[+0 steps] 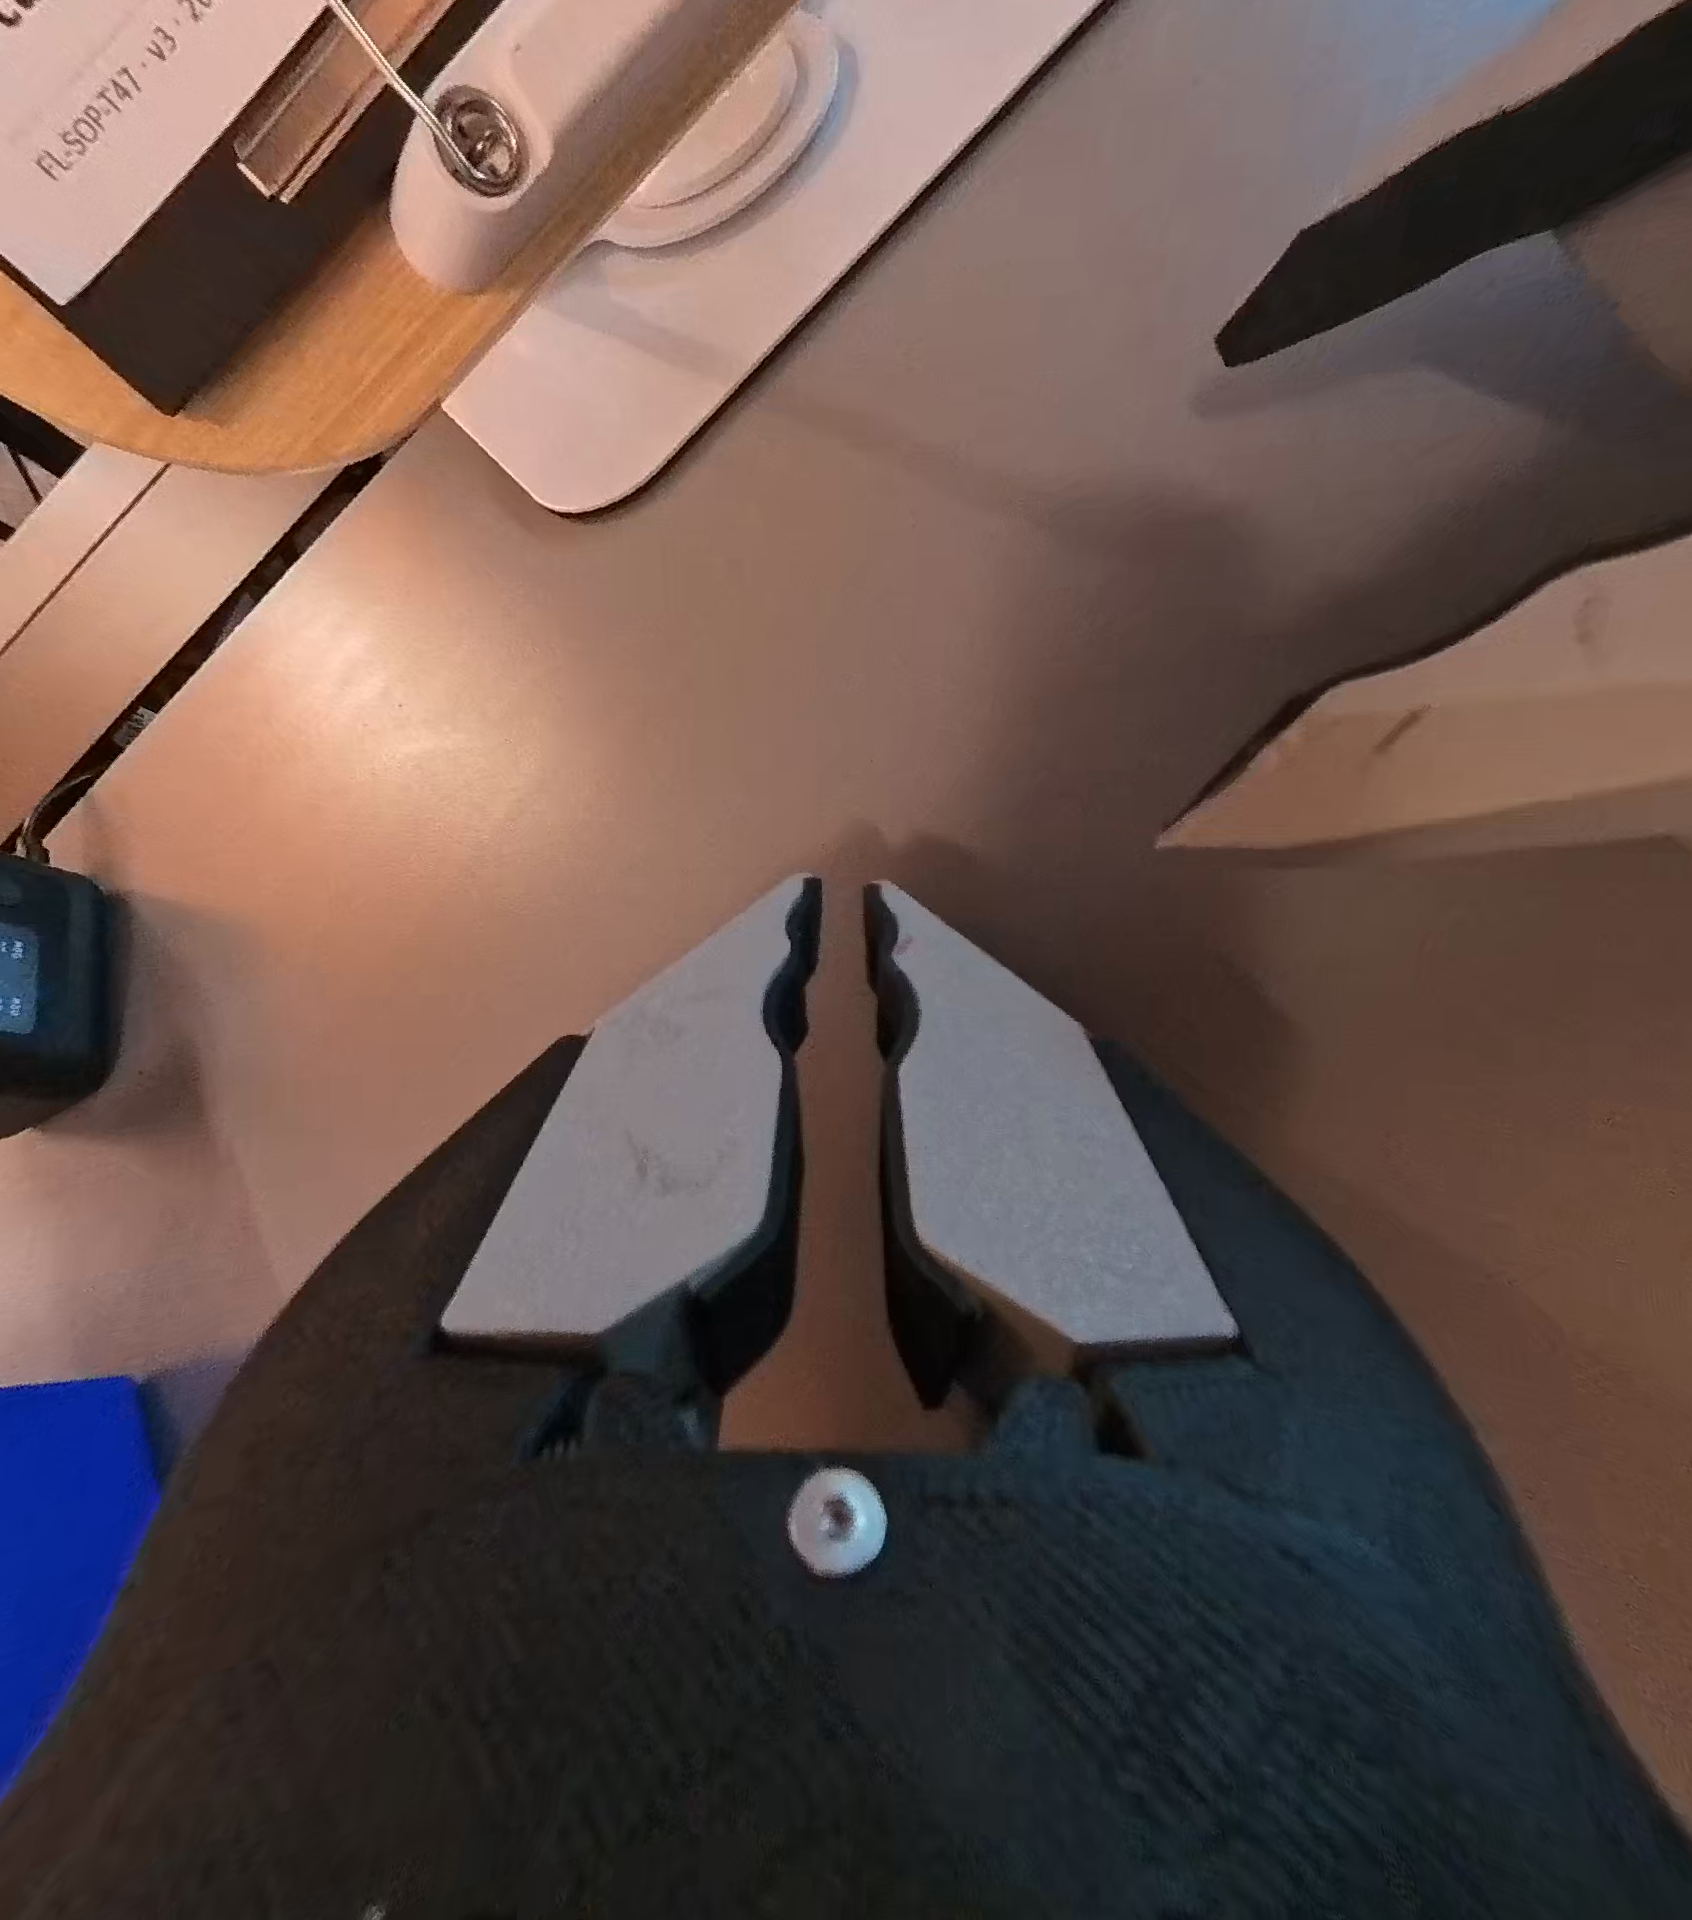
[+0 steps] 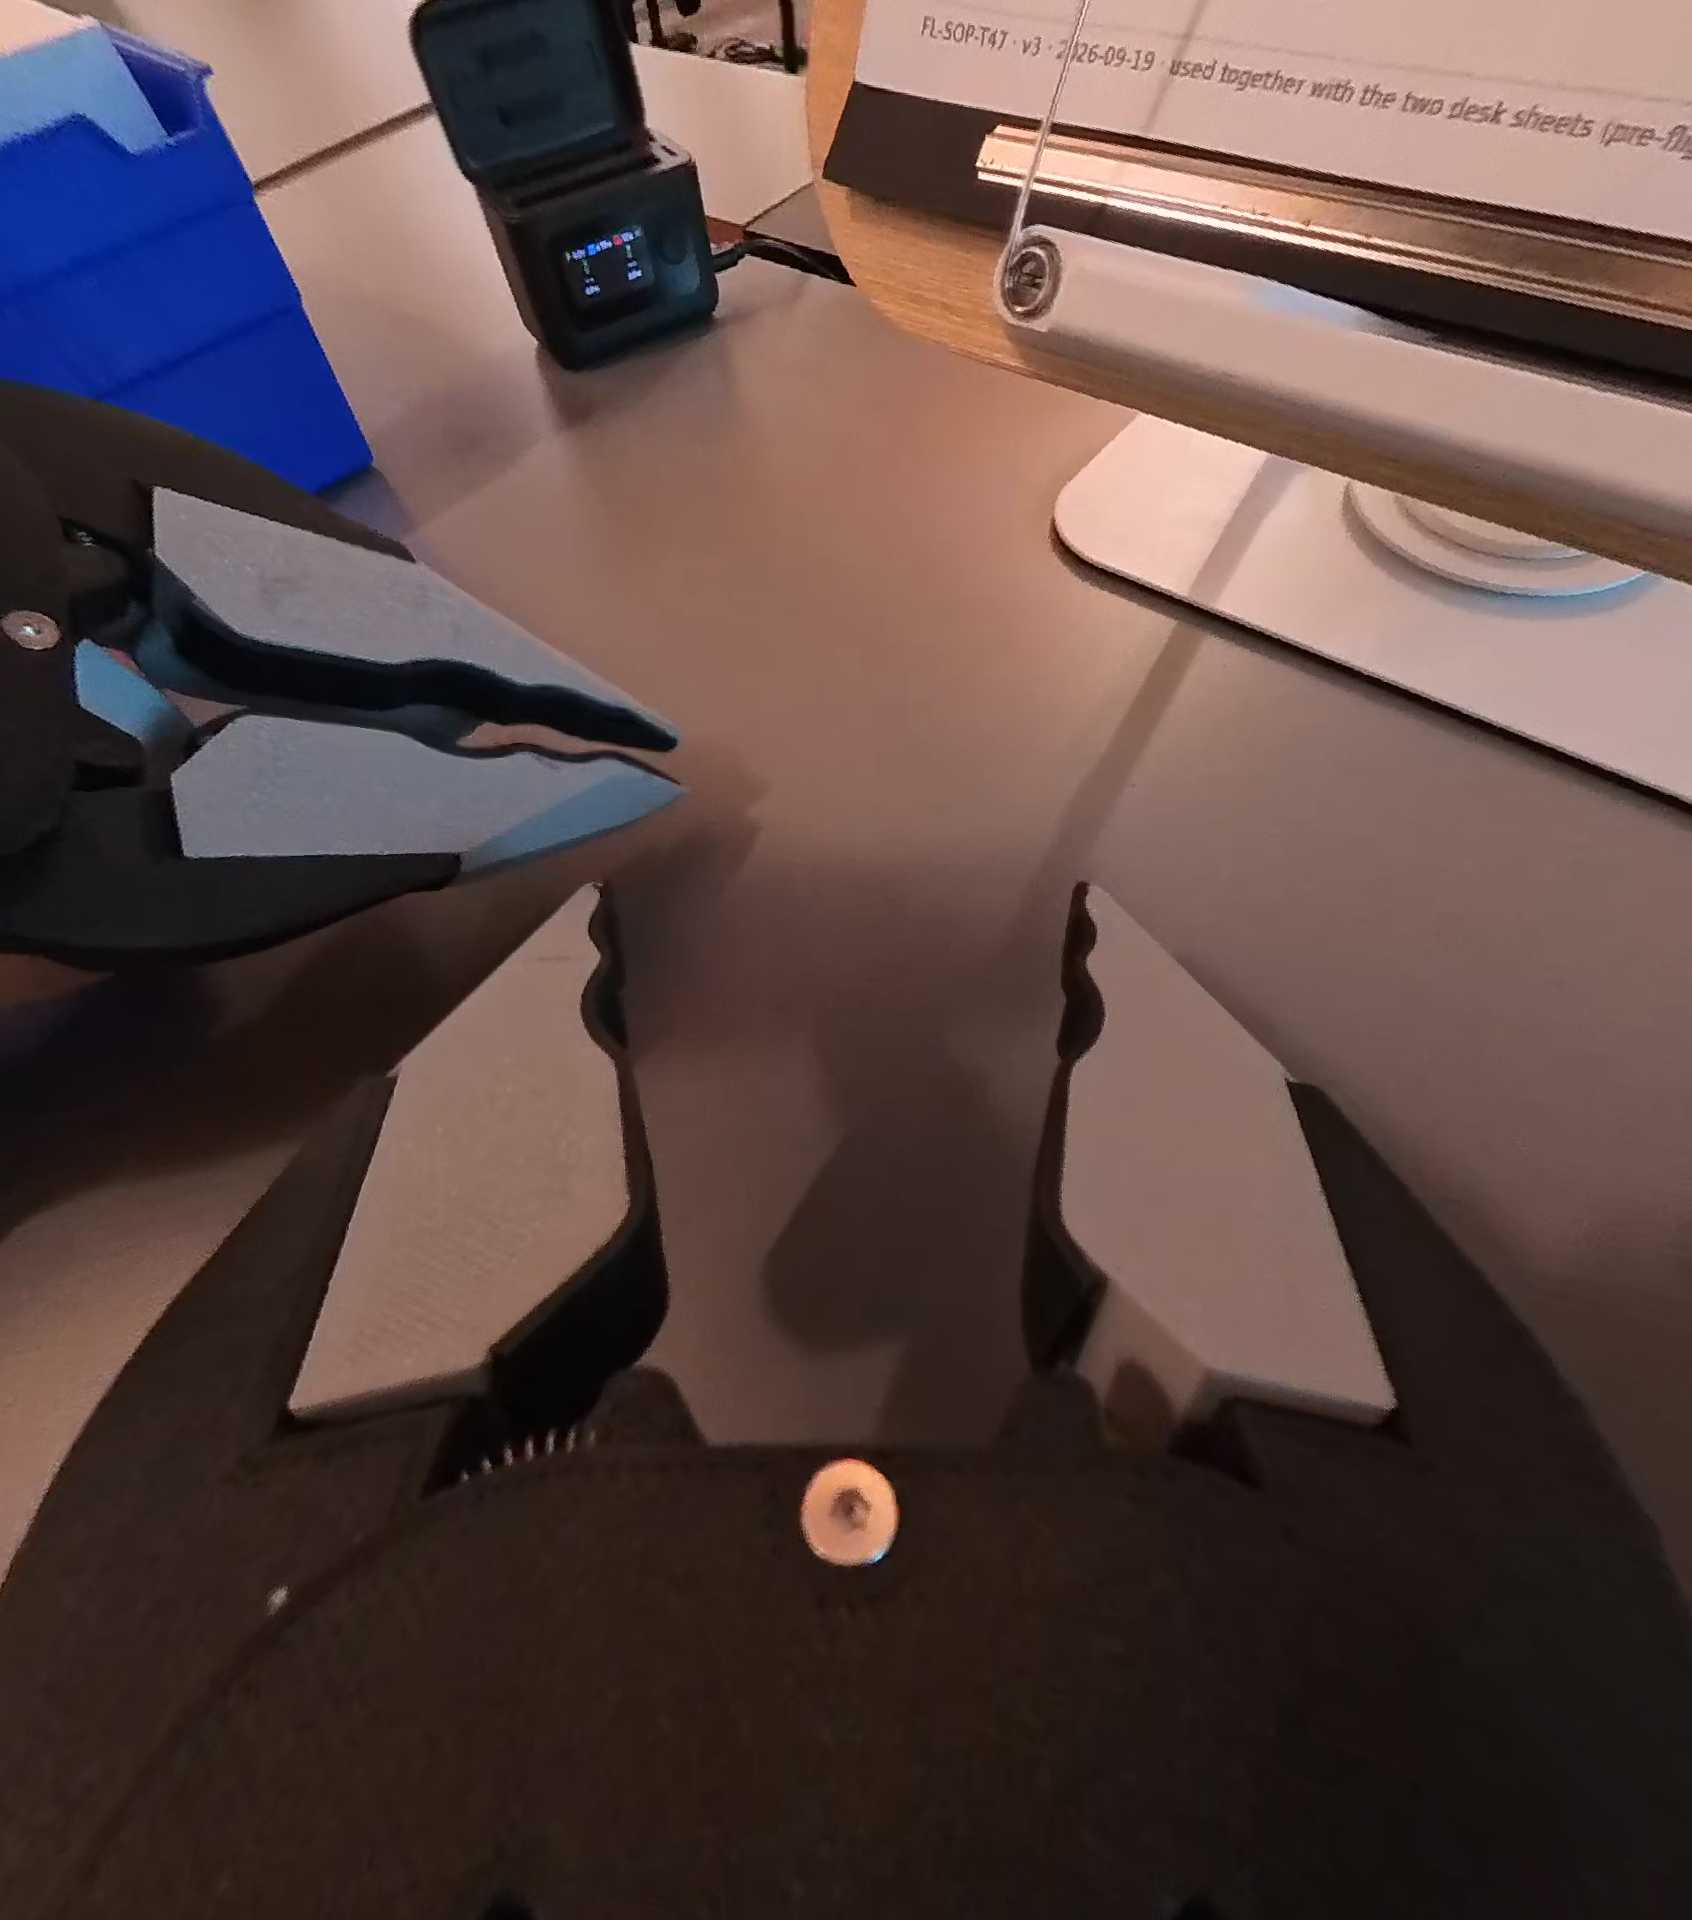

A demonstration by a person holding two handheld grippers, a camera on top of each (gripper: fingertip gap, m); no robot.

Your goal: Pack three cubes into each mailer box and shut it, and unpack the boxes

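Dim warm light, soft shadows, tabletop (image 1: 468, 727) glare, edges blurred and warped.

Charger case (image 2: 603, 239) between bin (image 2: 94, 260) and stand (image 2: 1444, 623).

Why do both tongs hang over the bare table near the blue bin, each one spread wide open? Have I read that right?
Not quite. Only the right tongs are spread wide, as the right wrist view shows. The left tongs are nearly shut, with just a slit between the tips, and hold nothing. Both do hang over the bare table near the blue bin.
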